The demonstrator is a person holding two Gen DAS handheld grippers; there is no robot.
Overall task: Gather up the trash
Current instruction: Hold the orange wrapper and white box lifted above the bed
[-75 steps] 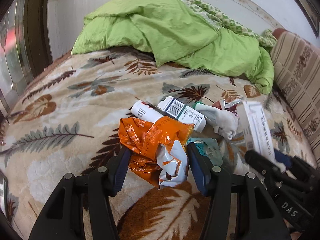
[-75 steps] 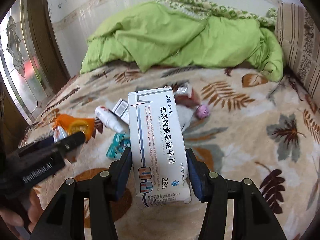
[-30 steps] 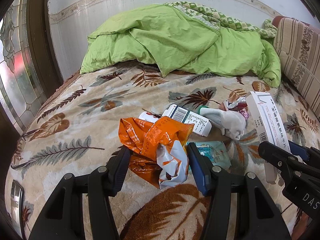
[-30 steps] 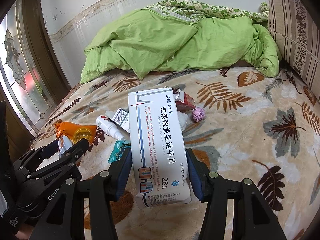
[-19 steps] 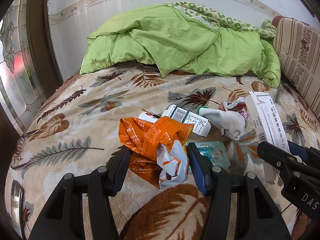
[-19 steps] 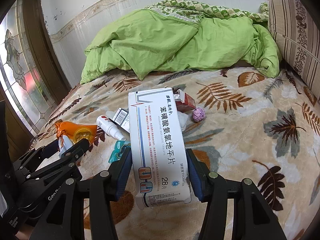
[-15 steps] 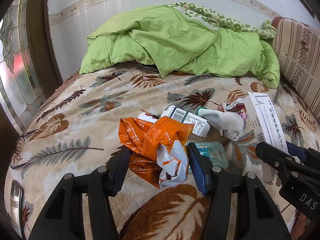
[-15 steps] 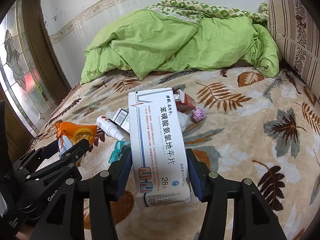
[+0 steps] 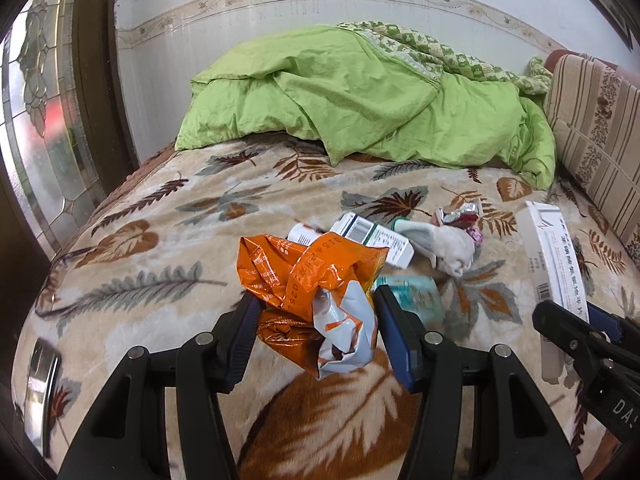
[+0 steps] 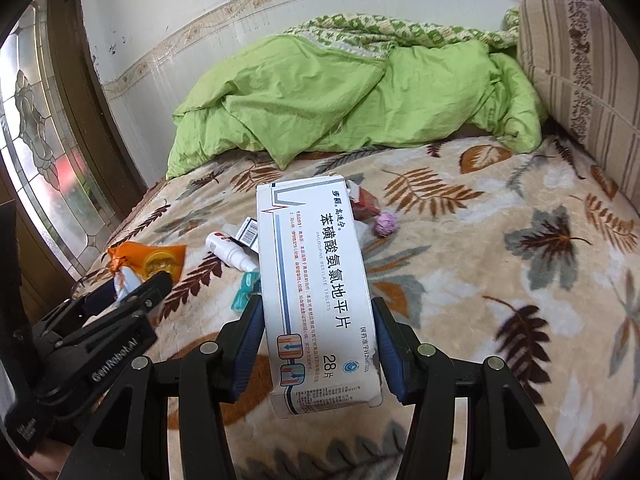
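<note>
My left gripper [image 9: 316,312] is shut on a crumpled orange snack wrapper [image 9: 308,276] and holds it above the leaf-patterned blanket [image 9: 160,256]. My right gripper [image 10: 318,316] is shut on a long white medicine box [image 10: 316,280] with blue print, also held above the bed. The box also shows at the right of the left wrist view [image 9: 554,256]. More trash lies on the blanket: a white spray bottle [image 10: 230,254], a small barcoded carton [image 9: 374,238], a teal packet [image 9: 416,294], crumpled white tissue [image 9: 452,248], a foil wrapper [image 9: 458,214] and a purple ball [image 10: 387,224].
A bunched green duvet [image 9: 360,108] fills the far end of the bed. A striped cushion [image 9: 596,128] stands along the right side. A stained-glass door [image 9: 36,120] in a dark frame is at the left. A metal object [image 9: 38,372] lies by the near left edge.
Both grippers have lifted and pulled back a little from the trash pile, each still holding its item. The pile on the blanket has not moved.
</note>
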